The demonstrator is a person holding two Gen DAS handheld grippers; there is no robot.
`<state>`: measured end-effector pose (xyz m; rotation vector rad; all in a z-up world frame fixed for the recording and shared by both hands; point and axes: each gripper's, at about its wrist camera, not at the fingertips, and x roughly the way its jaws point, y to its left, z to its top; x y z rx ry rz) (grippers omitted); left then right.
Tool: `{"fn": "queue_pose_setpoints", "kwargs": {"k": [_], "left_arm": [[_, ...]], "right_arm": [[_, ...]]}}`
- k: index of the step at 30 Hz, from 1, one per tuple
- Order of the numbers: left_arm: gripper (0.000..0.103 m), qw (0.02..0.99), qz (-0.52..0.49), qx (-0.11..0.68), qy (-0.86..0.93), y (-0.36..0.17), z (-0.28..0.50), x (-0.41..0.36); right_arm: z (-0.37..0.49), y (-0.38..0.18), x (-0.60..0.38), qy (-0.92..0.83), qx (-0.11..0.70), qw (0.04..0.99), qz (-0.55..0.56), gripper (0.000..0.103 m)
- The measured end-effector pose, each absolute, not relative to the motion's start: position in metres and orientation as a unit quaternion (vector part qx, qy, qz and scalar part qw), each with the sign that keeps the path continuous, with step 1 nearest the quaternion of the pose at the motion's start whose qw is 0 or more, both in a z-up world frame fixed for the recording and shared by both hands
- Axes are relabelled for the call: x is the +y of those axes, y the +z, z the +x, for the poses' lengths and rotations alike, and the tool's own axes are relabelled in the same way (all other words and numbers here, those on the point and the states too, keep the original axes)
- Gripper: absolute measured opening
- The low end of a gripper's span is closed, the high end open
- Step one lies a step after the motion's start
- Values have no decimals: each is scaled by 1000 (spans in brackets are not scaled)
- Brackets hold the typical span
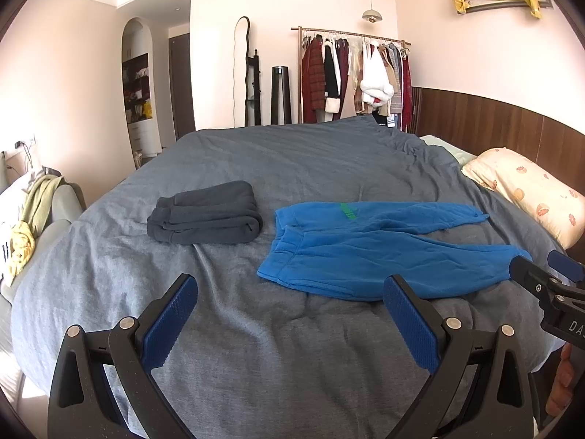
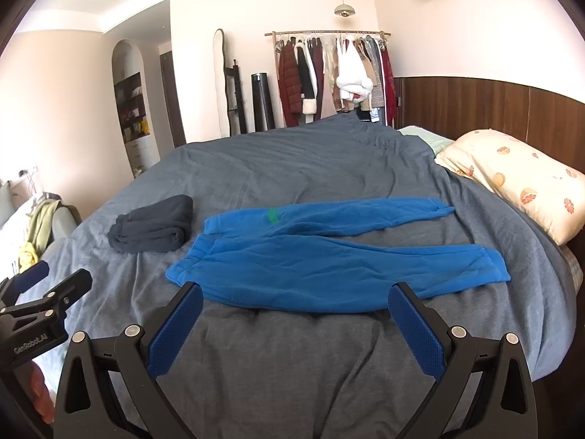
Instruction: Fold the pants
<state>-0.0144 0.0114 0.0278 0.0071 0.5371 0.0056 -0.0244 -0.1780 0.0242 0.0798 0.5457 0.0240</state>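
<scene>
The sweatpants (image 2: 329,256) lie spread flat on the bed (image 2: 292,366). Just left of them sits a folded garment (image 2: 153,228); a pillow (image 2: 519,183) lies to their right, a clothes rack (image 2: 329,73) behind them.

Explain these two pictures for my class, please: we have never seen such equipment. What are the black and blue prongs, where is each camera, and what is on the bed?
There is no robot here. A person holds a hand tool in each hand: a gripper with two black fingers faced with blue pads. Each tool carries a wide-angle camera looking along its fingers, which is why the room appears curved.

One picture comes from the left gripper, the other from the right gripper. Each tool also shows at the edge of the other's picture. Both are open and hold nothing.

On the grey duvet lie bright blue pants, spread flat with legs toward the floral pillow. Beside their waistband sits a dark grey garment, already folded. The blue pants are not yet folded.
</scene>
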Motion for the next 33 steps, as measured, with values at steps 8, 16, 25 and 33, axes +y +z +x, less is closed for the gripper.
{"fn": "queue_pose_setpoints", "kwargs": {"k": [8,16,25,33], "left_arm": [[103,964,4,266,3,28,-15,12],[103,959,2,282,16,14,-4,22],[99,955,13,293,45,-10,24,33],[86,949,21,311,39,-32,62,37]], "right_arm": [[-24,23,-174,14,271,962,37,102],[-13,15,-167,13,286,957,35,102],[21,-18,-167,18,328,943,56,102],[52,-46,-169,13,354,931,83,101]]}}
